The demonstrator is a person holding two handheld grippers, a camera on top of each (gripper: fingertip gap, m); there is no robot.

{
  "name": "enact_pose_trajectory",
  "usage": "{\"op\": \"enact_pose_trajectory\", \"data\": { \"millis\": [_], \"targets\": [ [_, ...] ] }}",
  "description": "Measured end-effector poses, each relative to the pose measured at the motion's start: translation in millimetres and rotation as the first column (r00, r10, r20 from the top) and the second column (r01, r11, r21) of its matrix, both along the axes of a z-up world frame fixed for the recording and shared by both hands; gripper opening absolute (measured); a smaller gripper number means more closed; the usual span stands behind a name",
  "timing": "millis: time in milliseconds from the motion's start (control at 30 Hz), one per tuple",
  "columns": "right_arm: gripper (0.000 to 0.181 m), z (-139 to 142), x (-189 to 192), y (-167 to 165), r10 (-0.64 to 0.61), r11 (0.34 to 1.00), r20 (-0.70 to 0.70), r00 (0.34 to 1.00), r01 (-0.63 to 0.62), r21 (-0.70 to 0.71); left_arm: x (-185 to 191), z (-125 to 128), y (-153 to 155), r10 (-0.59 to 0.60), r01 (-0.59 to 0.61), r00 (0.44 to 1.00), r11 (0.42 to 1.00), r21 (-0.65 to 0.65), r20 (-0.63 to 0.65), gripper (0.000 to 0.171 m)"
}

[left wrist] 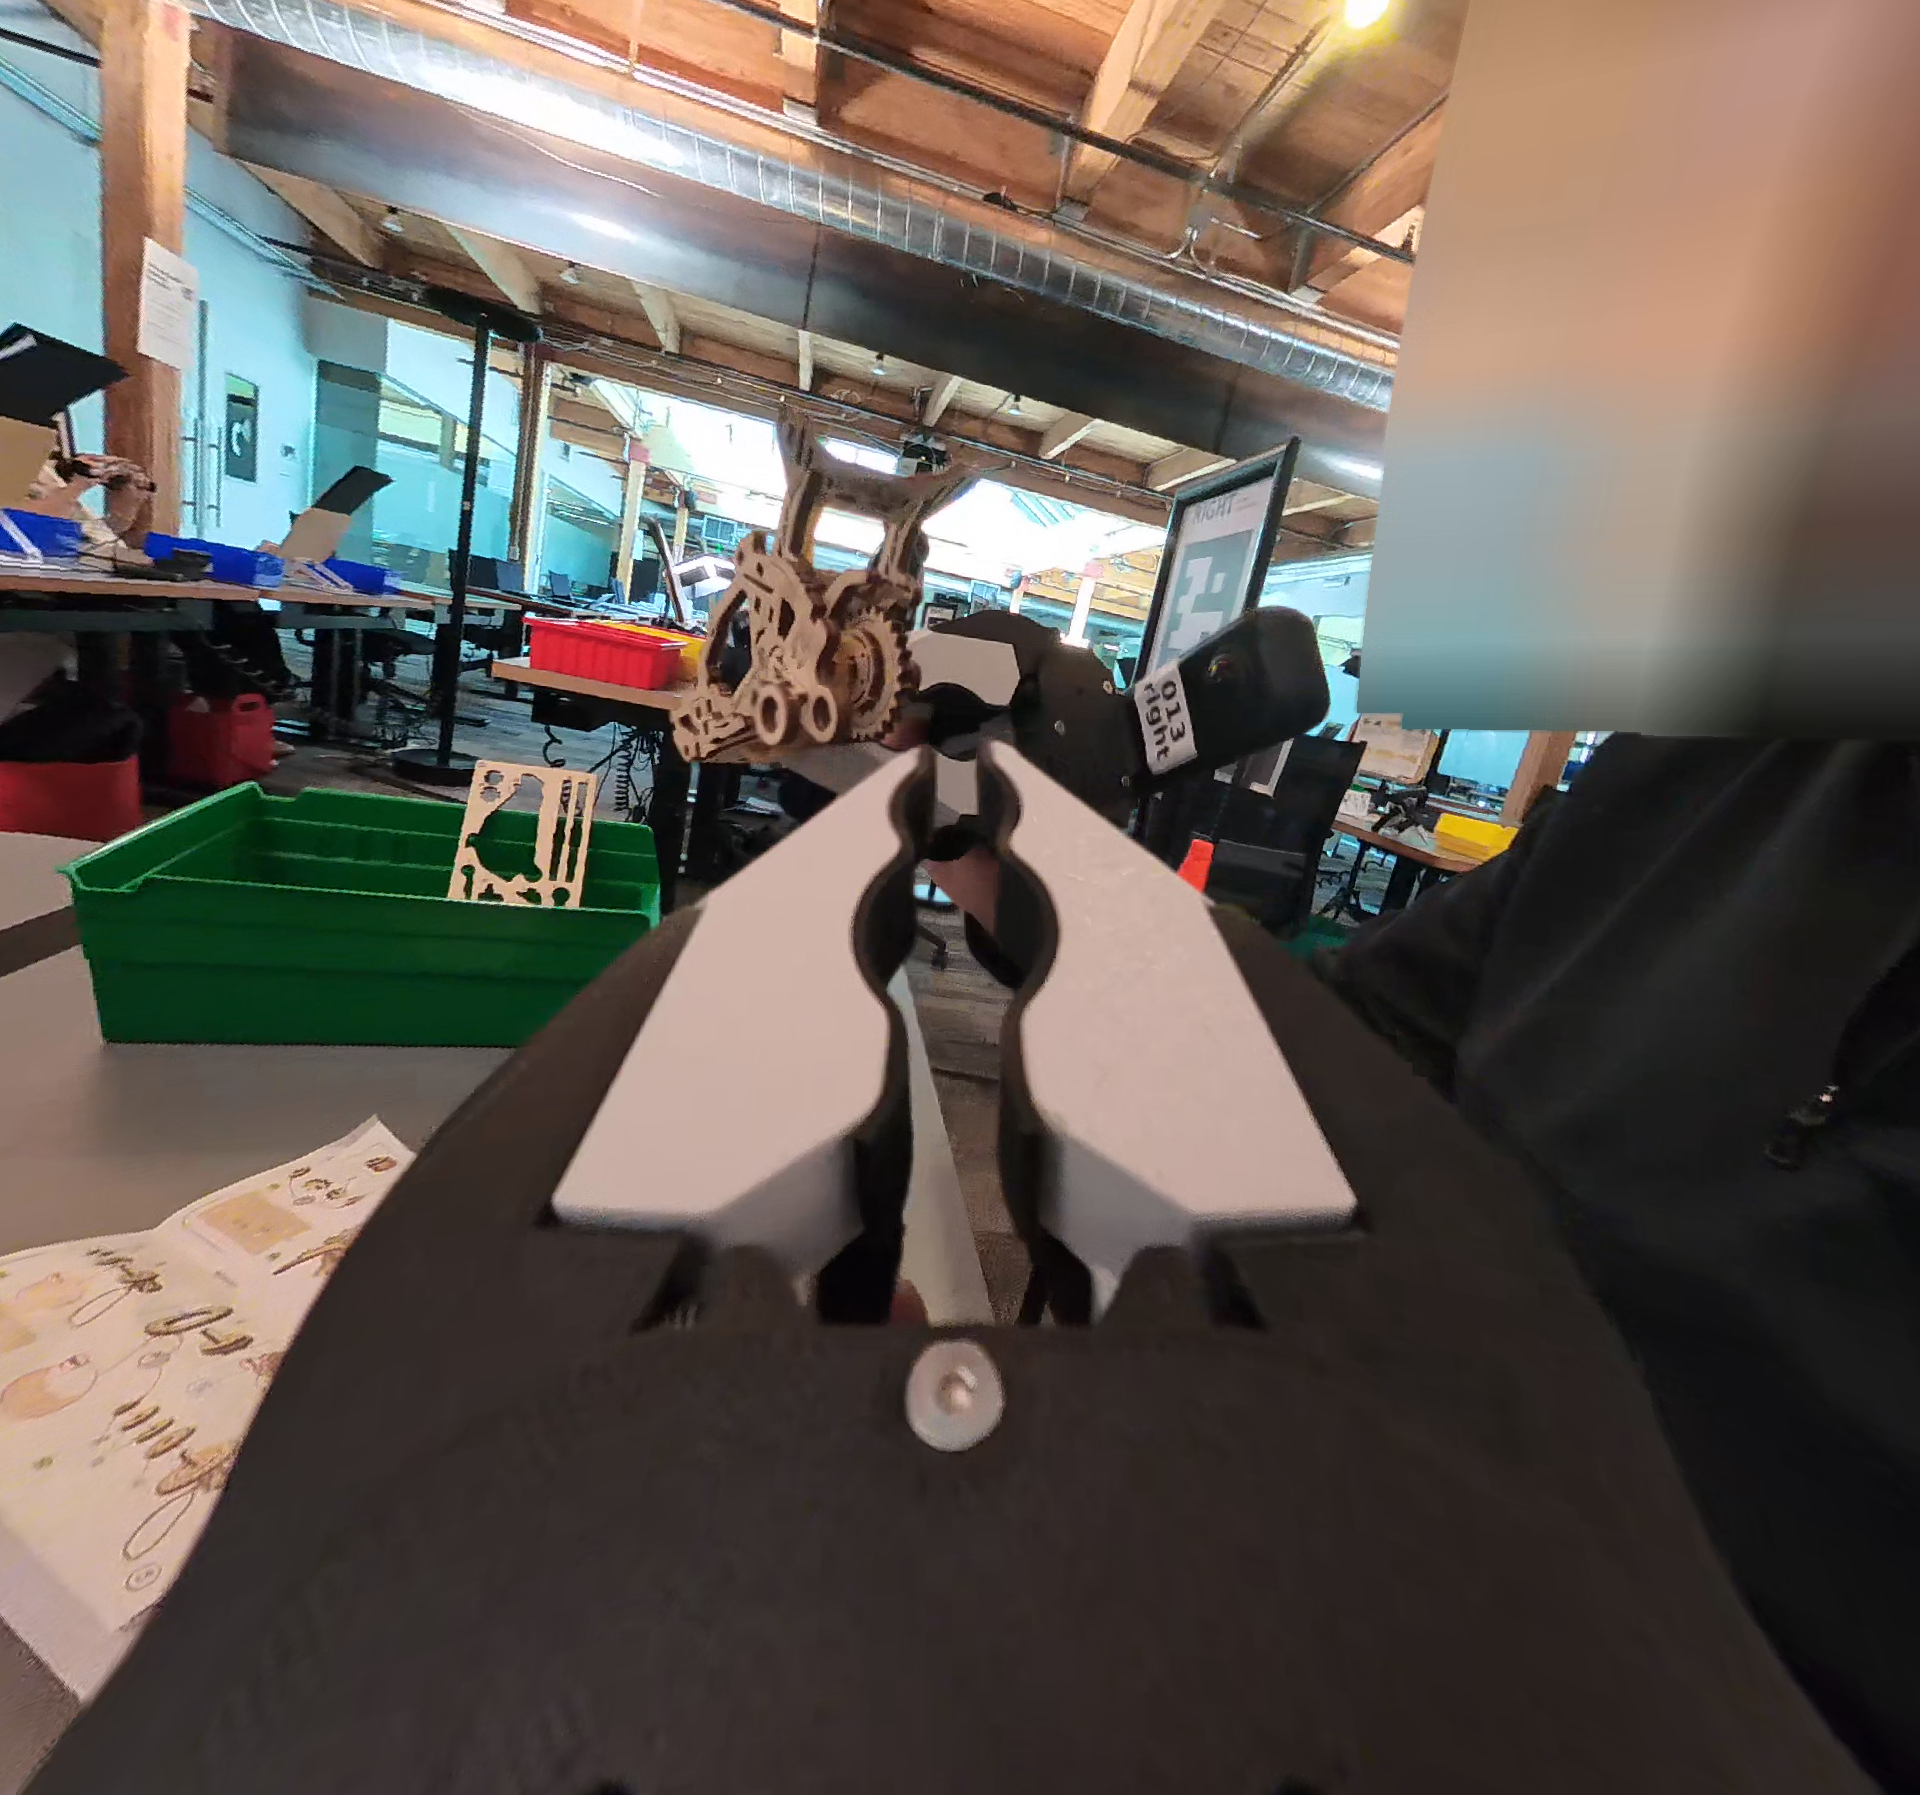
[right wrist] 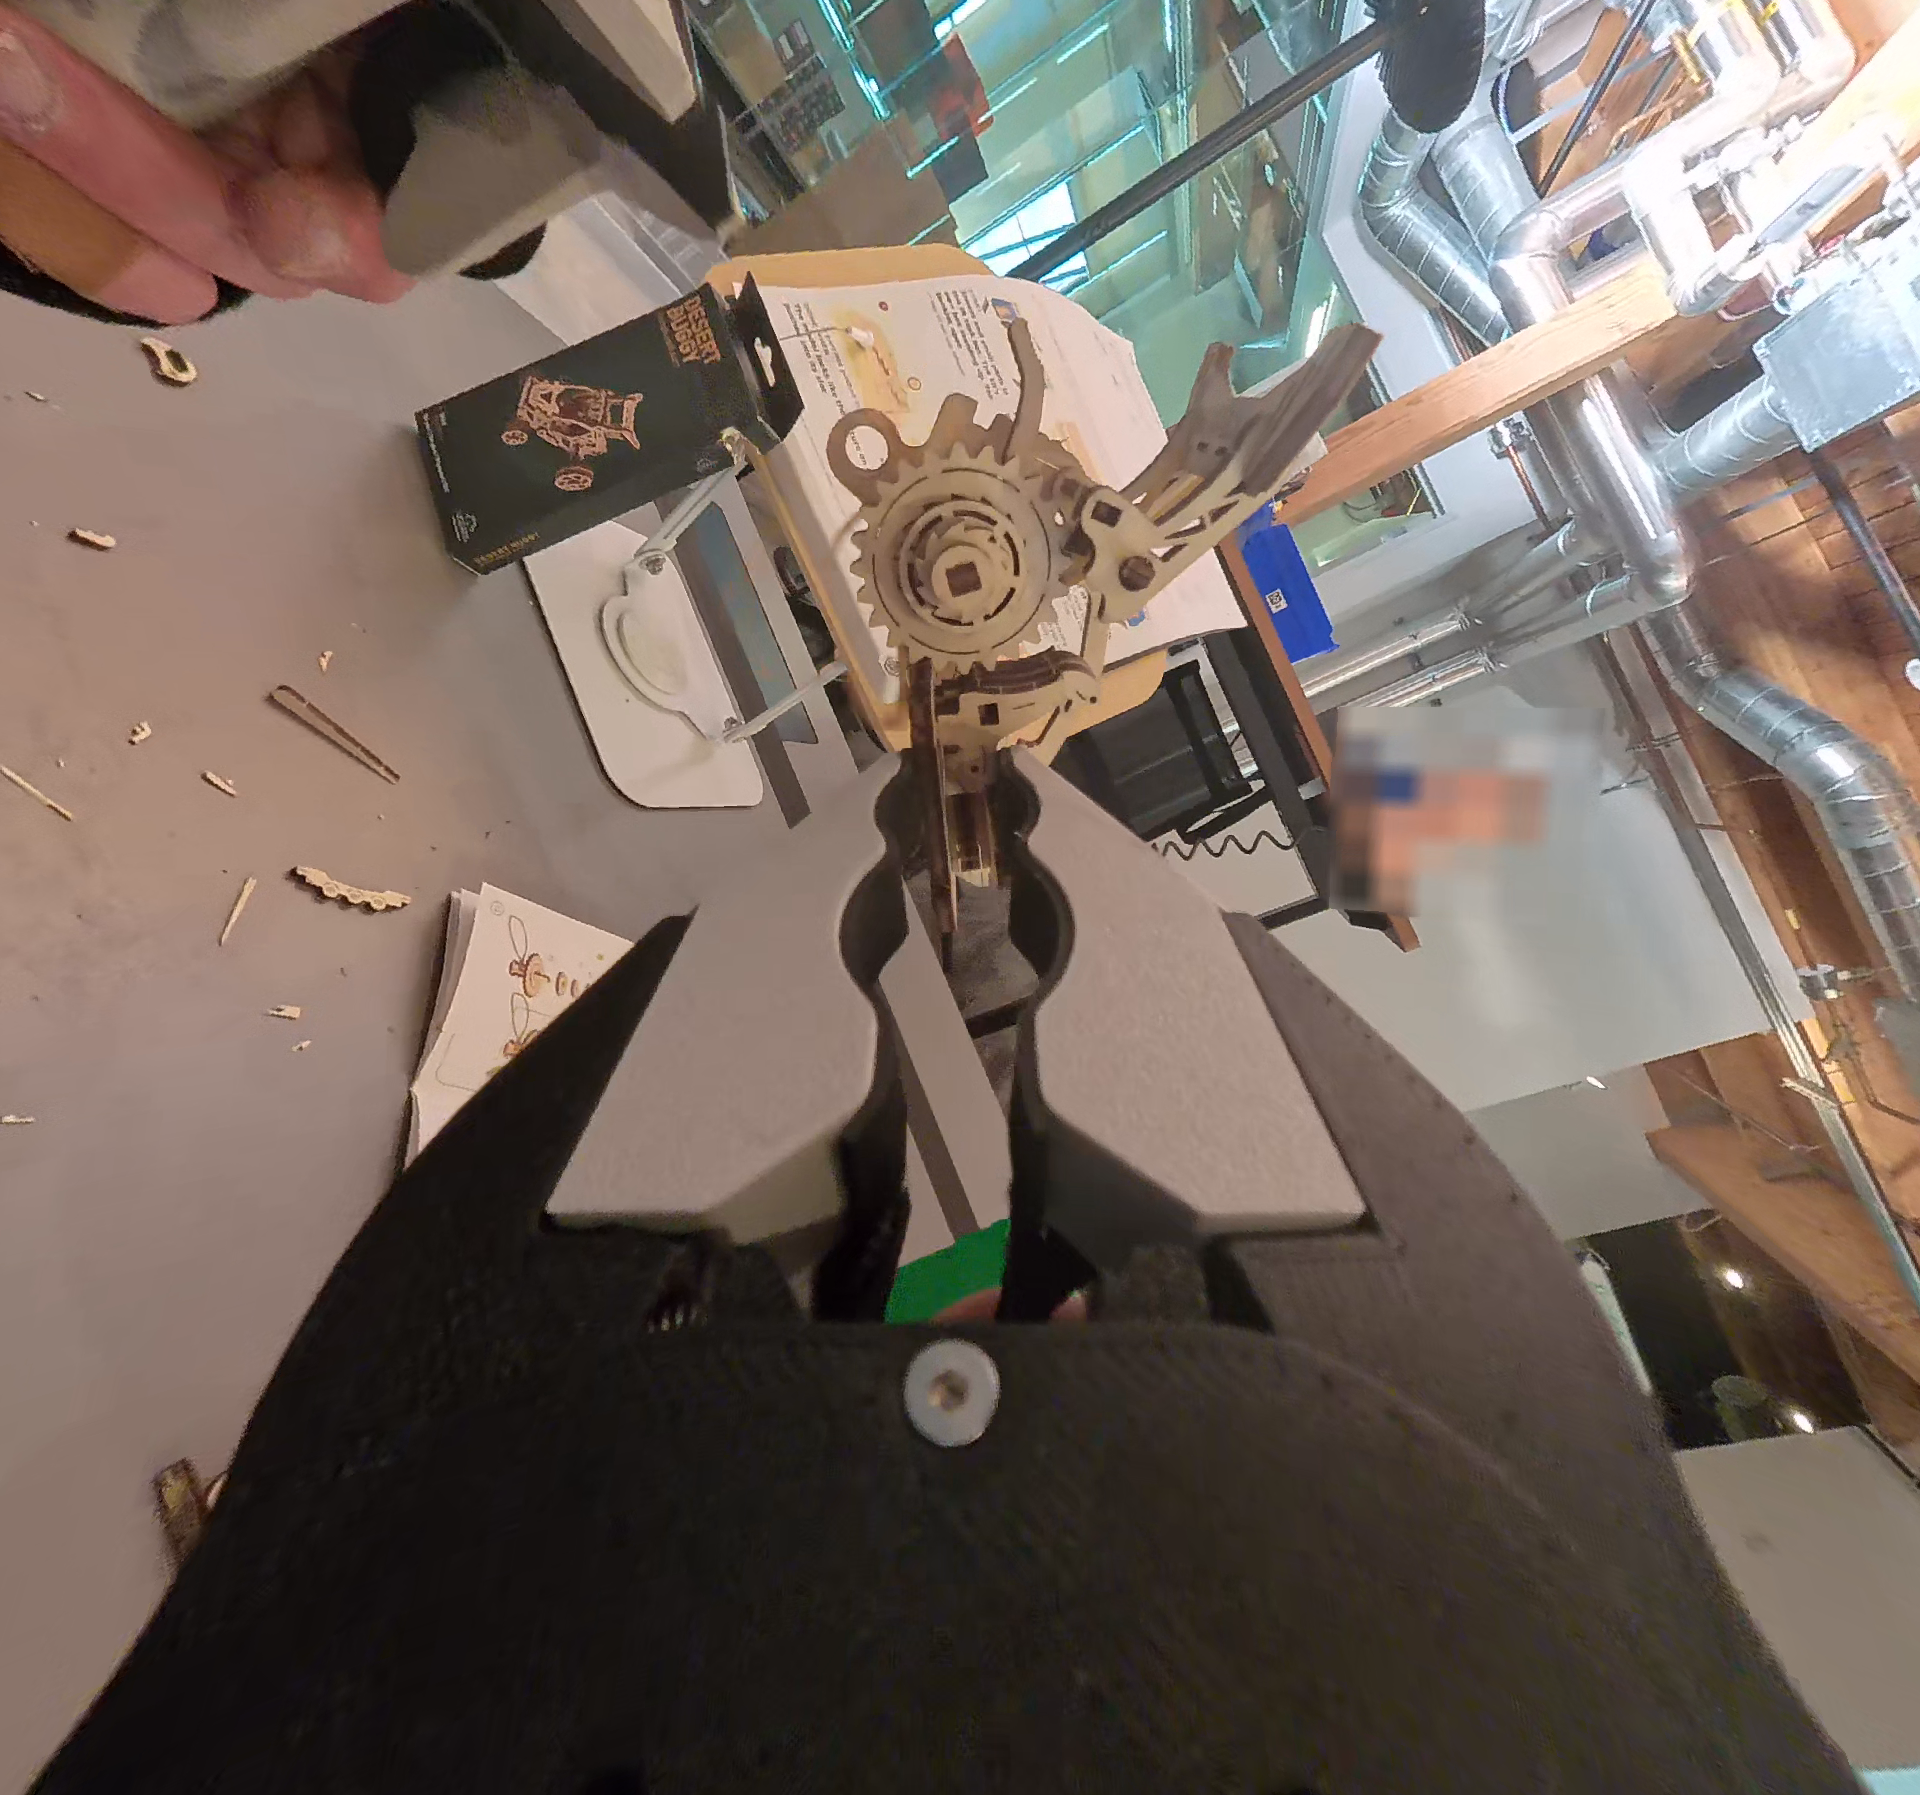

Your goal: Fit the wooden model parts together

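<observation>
On the grey counter stands a green bin. Above it, the right gripper jaws grip the wooden model in the air. The left gripper jaws are nearly closed, empty.

Print on black box, white tag; booklet perhaps.

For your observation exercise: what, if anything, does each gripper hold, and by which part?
The right gripper clamps the wooden model by a thin plate at its lower edge, below the gear. The left gripper is nearly closed, and nothing shows between its fingers.
</observation>
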State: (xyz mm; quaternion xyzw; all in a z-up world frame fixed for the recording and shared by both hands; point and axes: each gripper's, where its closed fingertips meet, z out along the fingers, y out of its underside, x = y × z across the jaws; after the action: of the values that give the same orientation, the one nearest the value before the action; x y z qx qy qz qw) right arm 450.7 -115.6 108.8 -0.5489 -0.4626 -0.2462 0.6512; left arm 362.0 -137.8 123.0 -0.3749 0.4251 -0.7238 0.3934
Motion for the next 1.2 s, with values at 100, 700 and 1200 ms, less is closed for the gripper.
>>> {"op": "enact_pose_trajectory", "data": {
  "millis": [100,700,1200],
  "targets": [
    [0.01,0.9,-1.7,1.4,-0.021,1.0,0.042,0.999,0.02,0.015,0.8,-1.0,1.3,0.018,-0.018,1.0,1.0,0.017,-0.013,0.001],
    [0.01,8.0,-21.3,-2.5,-0.032,0.998,0.199,0.979,0.02,0.062,22.4,5.0,11.3,0.157,-0.121,0.981,0.956,0.268,-0.115,0.012],
    [0.011,-8.9,-21.8,6.2,-0.139,0.989,0.254,0.957,0.146,-0.007,29.7,-7.6,33.0,0.271,-0.234,0.957,0.932,0.277,-0.103,0.002]
  ]
}}
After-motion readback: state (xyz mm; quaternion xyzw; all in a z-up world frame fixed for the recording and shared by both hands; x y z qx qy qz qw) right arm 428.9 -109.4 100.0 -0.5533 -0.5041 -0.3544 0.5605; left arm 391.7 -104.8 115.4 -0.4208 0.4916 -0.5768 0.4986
